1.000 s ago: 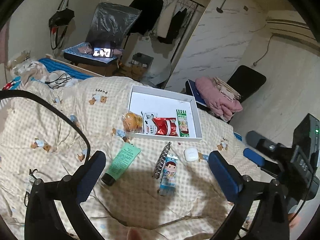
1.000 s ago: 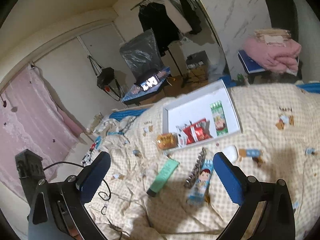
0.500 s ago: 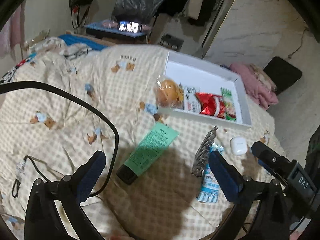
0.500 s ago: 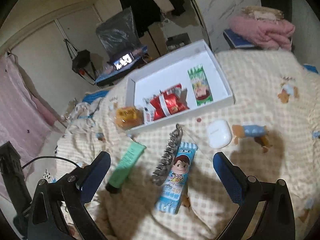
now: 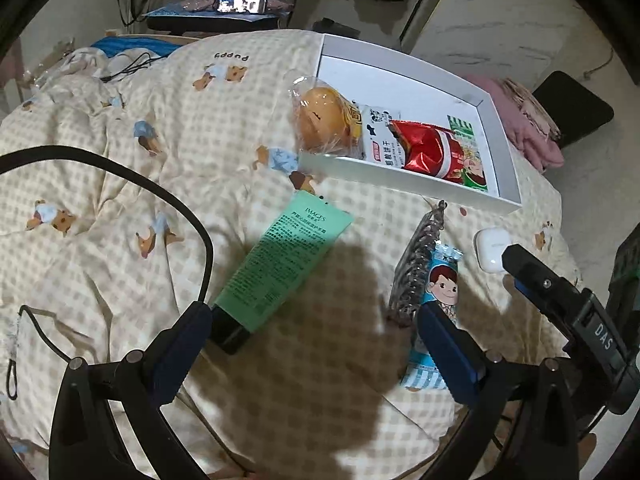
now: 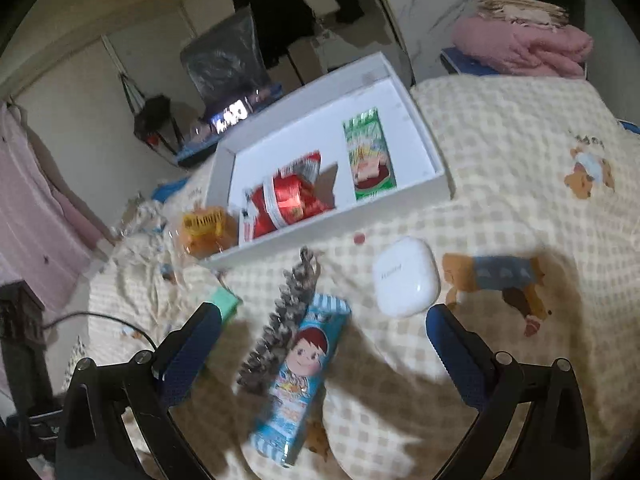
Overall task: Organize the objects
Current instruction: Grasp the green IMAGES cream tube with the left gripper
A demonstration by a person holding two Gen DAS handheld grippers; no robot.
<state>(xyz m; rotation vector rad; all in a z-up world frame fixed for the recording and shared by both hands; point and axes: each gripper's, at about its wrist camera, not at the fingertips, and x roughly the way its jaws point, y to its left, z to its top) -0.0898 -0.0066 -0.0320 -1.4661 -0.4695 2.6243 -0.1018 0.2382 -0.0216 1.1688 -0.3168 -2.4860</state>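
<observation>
On the checked quilt lie a green tube (image 5: 286,262) with a black cap, a grey hair clip (image 5: 416,264), a blue snack pack (image 6: 298,380) with a cartoon face, and a white earbud case (image 6: 404,278). My left gripper (image 5: 314,344) hangs open just above the tube's cap end. My right gripper (image 6: 322,350) is open low over the blue snack pack and the hair clip (image 6: 280,332). A white box (image 5: 404,182) behind them holds a red packet (image 5: 430,148), a green packet (image 6: 368,154) and a white sachet. A wrapped bun (image 5: 326,120) leans on its left corner.
A black cable (image 5: 160,196) loops across the quilt at the left. Pink folded cloth (image 6: 524,46) rests on a dark chair beyond the bed. A lit phone on a stand (image 5: 240,2) and hanging clothes stand at the back.
Both grippers have dropped lower and closer to the items on the quilt. The left one has drifted towards the green tube, the right one over the blue snack pack. Both stay open.
</observation>
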